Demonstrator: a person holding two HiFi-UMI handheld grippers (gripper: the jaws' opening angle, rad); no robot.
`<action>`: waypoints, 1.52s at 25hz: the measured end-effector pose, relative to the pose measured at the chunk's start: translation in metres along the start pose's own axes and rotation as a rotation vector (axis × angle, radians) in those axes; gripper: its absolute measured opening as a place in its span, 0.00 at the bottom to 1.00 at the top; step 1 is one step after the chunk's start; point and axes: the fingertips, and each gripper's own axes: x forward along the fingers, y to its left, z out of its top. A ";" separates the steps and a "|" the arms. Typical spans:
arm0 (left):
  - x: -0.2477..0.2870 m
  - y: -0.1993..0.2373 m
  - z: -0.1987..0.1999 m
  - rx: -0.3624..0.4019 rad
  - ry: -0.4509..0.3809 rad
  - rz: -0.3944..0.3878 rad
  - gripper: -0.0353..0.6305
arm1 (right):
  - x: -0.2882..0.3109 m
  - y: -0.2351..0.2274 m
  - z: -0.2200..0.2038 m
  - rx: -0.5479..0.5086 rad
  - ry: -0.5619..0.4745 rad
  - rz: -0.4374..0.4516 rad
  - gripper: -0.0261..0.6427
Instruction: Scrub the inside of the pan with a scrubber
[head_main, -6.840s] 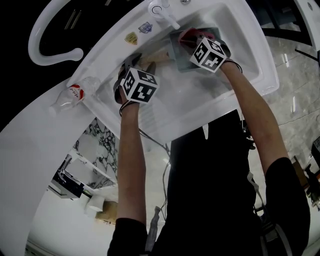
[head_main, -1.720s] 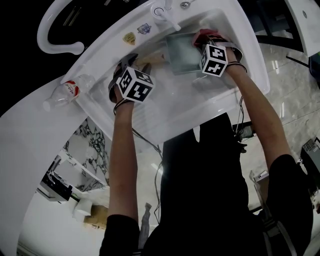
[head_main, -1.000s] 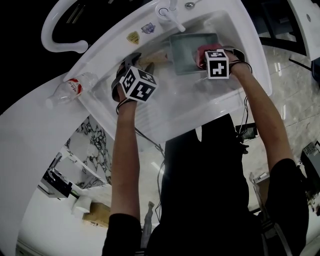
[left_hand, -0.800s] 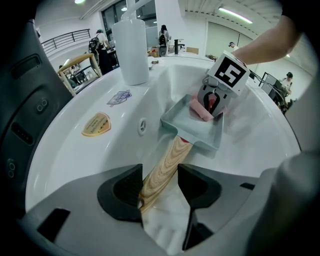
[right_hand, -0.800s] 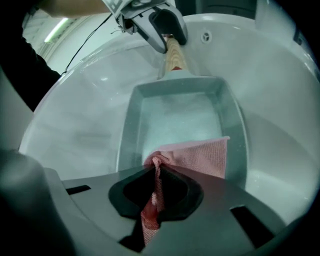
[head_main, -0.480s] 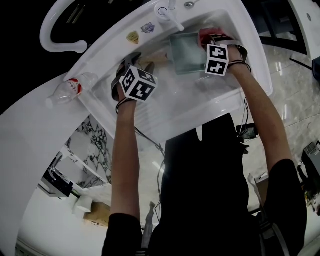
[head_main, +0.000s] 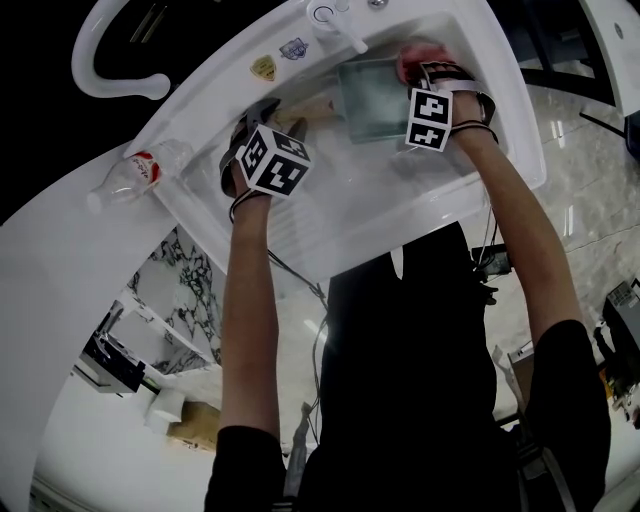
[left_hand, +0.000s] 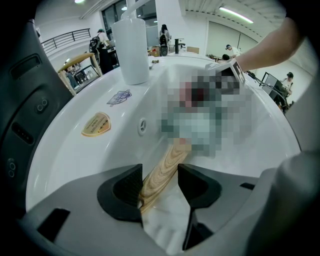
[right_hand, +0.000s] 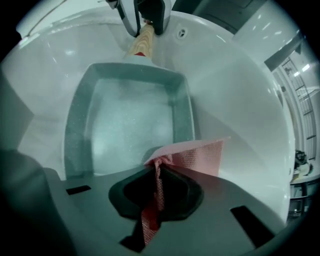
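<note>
A second ago the right gripper was over the middle of the pan; half a second ago it had swung out to the pan's right side, and it is still there now, so I judge this the outer end of a scrubbing stroke, with the job under way and the next pass due back across the floor. The pan itself has not shifted: it lies in the sink by the back edge, under the tap. The left gripper stays closed narrow about the wooden handle, steadying it. The head view hides the contact behind the marker cube; the right gripper view shows the jaws pinched on the pink mesh scrubber, draped over the pan's near right corner, and a speckled wet film inside. Only the left gripper view shows the handle pressed against one jaw
</note>
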 end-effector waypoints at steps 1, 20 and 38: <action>0.000 0.000 0.000 -0.001 0.000 0.000 0.39 | -0.002 0.009 0.000 0.014 -0.004 0.065 0.09; 0.000 0.000 -0.001 -0.004 -0.001 0.005 0.39 | -0.029 0.097 -0.003 0.150 0.050 0.592 0.09; -0.002 -0.001 0.001 0.025 -0.033 0.015 0.39 | 0.005 -0.014 -0.007 0.279 0.143 0.032 0.09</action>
